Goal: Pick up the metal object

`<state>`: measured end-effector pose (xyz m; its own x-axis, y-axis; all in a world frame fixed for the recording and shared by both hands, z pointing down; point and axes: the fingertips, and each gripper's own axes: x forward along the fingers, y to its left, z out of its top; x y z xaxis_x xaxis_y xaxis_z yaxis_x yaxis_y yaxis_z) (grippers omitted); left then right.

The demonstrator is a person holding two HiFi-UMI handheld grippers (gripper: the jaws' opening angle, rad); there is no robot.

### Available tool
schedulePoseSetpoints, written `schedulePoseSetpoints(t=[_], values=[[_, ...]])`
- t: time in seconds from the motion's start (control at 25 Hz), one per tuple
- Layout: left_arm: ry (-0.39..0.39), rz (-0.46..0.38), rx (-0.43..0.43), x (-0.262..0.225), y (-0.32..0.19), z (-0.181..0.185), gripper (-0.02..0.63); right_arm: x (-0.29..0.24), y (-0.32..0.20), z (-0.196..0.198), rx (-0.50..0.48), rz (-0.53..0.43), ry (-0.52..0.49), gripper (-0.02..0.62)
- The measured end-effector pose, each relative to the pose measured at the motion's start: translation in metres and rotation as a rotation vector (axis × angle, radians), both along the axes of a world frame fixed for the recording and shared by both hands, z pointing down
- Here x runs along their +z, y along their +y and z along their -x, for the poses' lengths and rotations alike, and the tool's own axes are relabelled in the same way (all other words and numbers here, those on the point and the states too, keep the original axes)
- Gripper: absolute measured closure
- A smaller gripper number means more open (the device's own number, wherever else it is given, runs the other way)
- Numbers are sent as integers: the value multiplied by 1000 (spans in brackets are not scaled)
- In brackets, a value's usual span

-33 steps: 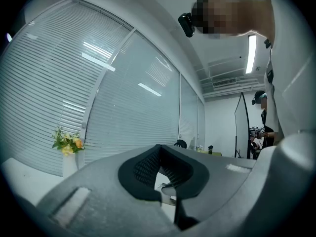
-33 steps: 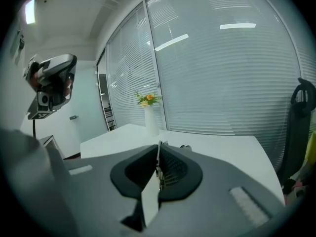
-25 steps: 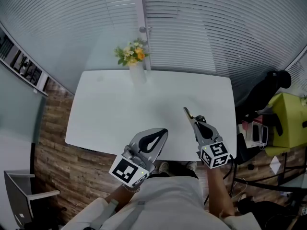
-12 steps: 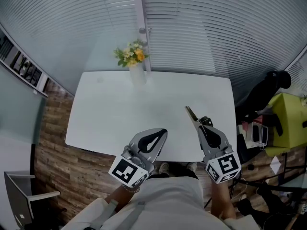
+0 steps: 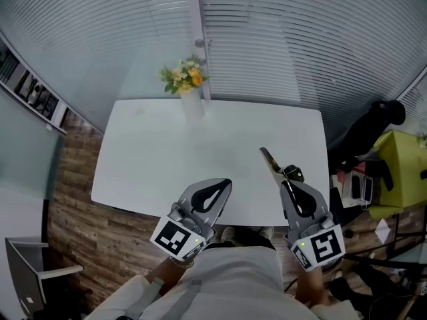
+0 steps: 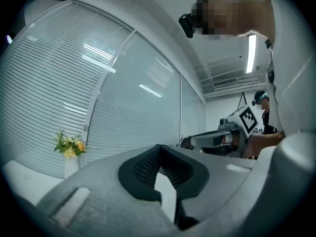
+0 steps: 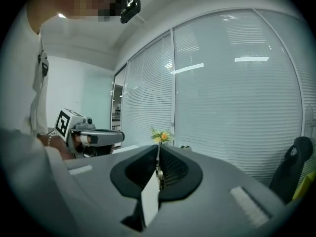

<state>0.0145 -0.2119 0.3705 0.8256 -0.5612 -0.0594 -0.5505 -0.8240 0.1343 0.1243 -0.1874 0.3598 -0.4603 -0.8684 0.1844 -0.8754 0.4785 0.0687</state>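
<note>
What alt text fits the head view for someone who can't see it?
The right gripper holds a slim metal object over a white table. The left gripper is shut and empty; a vase of flowers stands at the far edge.

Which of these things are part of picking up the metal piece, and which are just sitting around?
In the job: right tool, shut on the metal object; white table beneath it.
Just about: left tool, shut and empty; vase of flowers; black chair; window blinds.
</note>
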Motion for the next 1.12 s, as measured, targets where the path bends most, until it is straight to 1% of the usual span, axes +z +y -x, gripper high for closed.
schedulePoseSetpoints(t=[0.4, 1.12], values=[[2, -4, -6, -2, 0, 0, 604, -23, 13, 4, -7, -42, 17, 580], [4, -8, -3, -5, 4, -1, 604, -26, 17, 6, -11, -49, 22, 580]])
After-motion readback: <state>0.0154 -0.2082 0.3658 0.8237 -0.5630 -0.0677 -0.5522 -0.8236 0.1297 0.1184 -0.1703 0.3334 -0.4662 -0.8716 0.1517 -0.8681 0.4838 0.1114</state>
